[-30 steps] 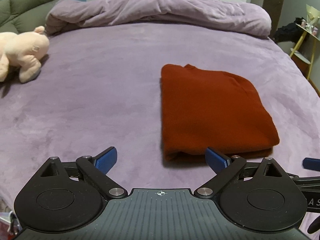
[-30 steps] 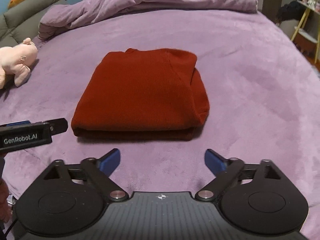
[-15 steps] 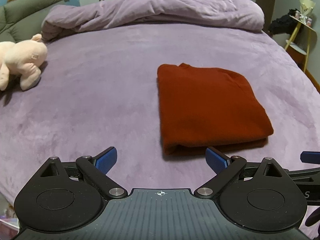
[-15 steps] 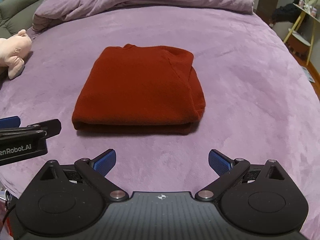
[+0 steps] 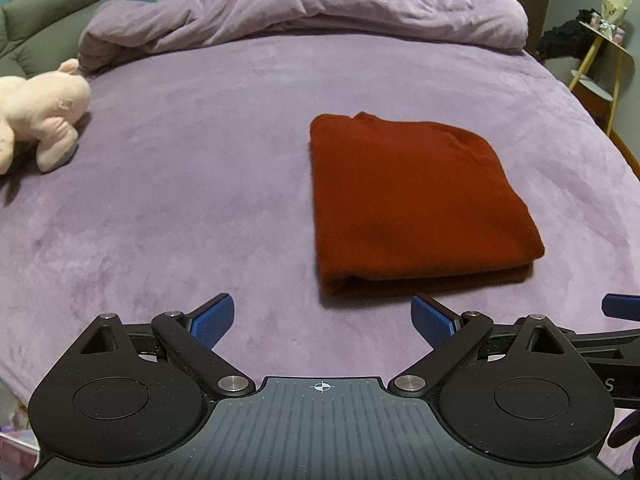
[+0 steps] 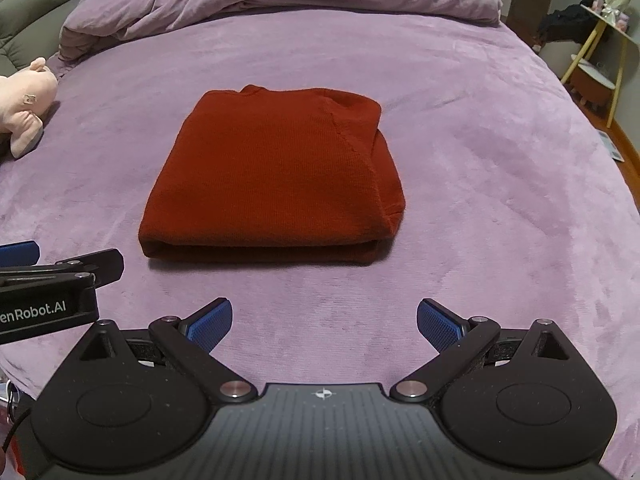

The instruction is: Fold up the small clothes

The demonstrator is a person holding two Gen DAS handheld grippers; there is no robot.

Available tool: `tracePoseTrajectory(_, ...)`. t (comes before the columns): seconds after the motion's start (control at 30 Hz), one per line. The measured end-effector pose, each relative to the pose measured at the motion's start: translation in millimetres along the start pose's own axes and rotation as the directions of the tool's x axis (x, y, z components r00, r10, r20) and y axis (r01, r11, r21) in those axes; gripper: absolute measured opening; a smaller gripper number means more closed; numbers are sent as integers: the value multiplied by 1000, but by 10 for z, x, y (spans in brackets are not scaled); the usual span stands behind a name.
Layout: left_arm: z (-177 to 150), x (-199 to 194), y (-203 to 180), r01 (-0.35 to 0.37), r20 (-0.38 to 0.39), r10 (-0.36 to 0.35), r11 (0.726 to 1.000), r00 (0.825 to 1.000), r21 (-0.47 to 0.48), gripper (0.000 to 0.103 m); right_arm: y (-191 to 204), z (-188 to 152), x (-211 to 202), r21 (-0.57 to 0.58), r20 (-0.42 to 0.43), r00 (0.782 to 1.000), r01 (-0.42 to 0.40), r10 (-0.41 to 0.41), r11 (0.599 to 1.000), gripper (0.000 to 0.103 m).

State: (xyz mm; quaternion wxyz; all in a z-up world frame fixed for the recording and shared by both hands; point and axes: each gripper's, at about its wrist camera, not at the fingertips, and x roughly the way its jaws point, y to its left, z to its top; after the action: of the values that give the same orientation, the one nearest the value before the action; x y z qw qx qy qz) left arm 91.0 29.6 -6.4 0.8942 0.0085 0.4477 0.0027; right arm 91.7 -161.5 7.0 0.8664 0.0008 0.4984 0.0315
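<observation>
Red folded sweater (image 6: 272, 176) lies just ahead of both grippers' wide, empty jaws.

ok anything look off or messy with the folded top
Nothing much. The red top lies folded flat on the bed; only its right edge bulges a little where layers show. Both grippers are open, clear of it.

Each gripper (image 5: 322, 316) (image 6: 324, 320) is matte black with blue textured pads (image 5: 210, 318), silver pivot screws and a ribbed base
</observation>
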Motion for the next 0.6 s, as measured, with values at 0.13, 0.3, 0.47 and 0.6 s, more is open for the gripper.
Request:
tracePoseTrajectory(0.13, -9, 7, 8, -5, -8, 5, 1000, 1000, -4, 99, -3, 1, 5, 8, 0, 1000, 5, -5, 1000, 99)
tracePoseTrajectory(0.3, -18, 25, 38, -6, -21, 6, 1000, 1000, -15, 99, -25, 8, 10, 13, 3, 1000, 16, -16, 1000, 99)
tracePoseTrajectory(0.47, -26, 18, 22, -12, -22, 12, 1000, 1000, -6, 99, -52, 8, 4, 31, 3, 1000, 5, -5, 1000, 99)
tracePoseTrajectory(0.6, -27, 21, 17, -10, -24, 10, 1000, 1000, -3, 99, -62, 8, -6, 35, 8, 1000, 7, -7, 999, 99)
